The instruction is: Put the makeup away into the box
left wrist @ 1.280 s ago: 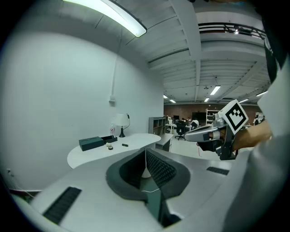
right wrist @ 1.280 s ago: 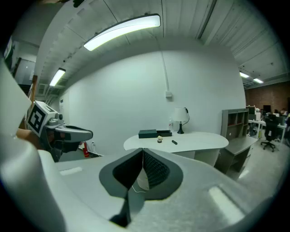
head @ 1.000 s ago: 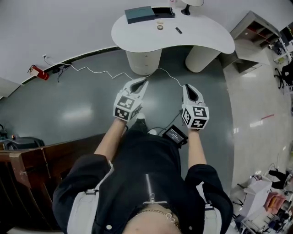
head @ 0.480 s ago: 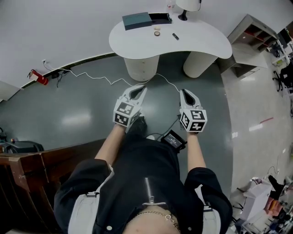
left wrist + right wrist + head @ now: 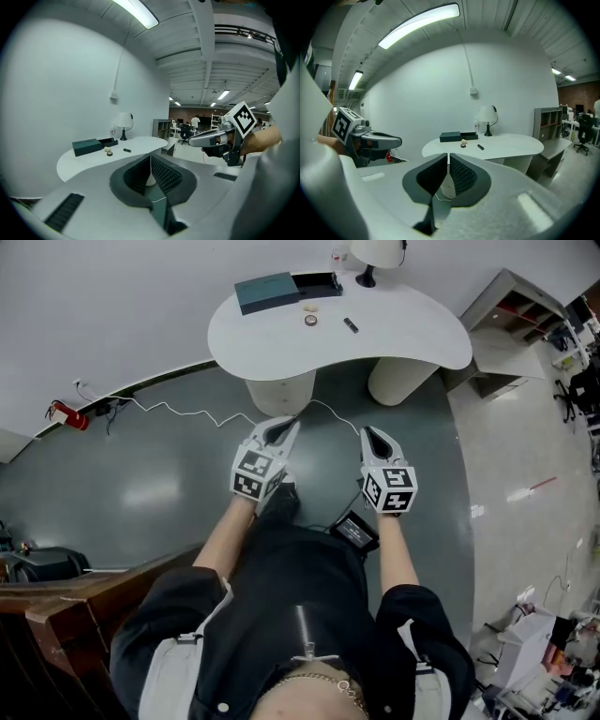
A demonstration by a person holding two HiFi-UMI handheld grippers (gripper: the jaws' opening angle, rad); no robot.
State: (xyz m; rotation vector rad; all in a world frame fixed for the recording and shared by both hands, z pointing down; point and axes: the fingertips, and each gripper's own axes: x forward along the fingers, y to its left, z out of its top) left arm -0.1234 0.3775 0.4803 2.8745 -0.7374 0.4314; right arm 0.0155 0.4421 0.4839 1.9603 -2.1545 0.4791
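The approach is judged in hand: the left gripper [image 5: 285,425] and right gripper [image 5: 368,435] are held empty, fingers together, well short of the far surface [image 5: 412,329], where the makeup [image 5: 310,320] lies just beside the box [image 5: 267,292]. Next, the gap must be closed and fingers opened.

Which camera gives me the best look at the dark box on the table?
The head view: it looks down on the box, so its whole top shows. Both gripper views show it small and low, from the side.
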